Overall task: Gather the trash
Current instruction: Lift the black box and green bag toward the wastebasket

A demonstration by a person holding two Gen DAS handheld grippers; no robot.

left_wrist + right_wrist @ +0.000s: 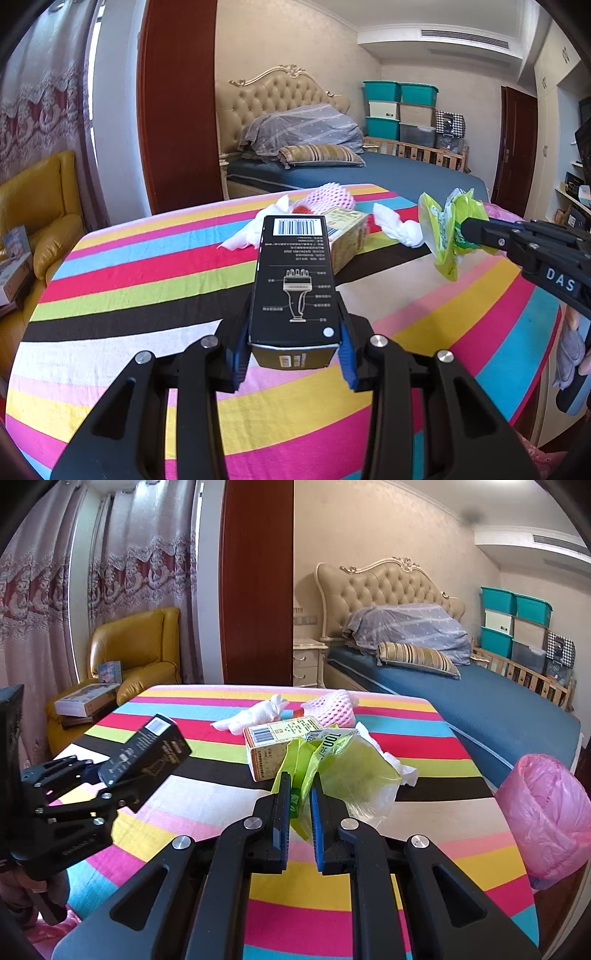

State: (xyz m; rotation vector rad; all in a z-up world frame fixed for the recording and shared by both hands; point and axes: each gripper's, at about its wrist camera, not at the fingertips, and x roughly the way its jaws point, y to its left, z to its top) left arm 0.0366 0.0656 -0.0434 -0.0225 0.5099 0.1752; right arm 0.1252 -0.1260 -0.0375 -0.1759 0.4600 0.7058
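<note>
My left gripper (293, 332) is shut on a long black box (295, 273) with a barcode, held lengthwise above the striped table (147, 266). The same black box (147, 753) shows at the left of the right wrist view. My right gripper (300, 786) is shut on a crumpled green plastic wrapper (343, 768), lifted off the table; the green wrapper (447, 229) hangs at the right of the left wrist view. On the table lie a tan carton (273, 746), white tissues (258, 712) and a pink foam net (332, 709).
A pink plastic bag (546, 812) sits past the table's right edge. A blue bed (498, 709) lies beyond, a yellow armchair (140, 653) with boxes to the left. Stacked storage bins (399, 110) stand at the far wall.
</note>
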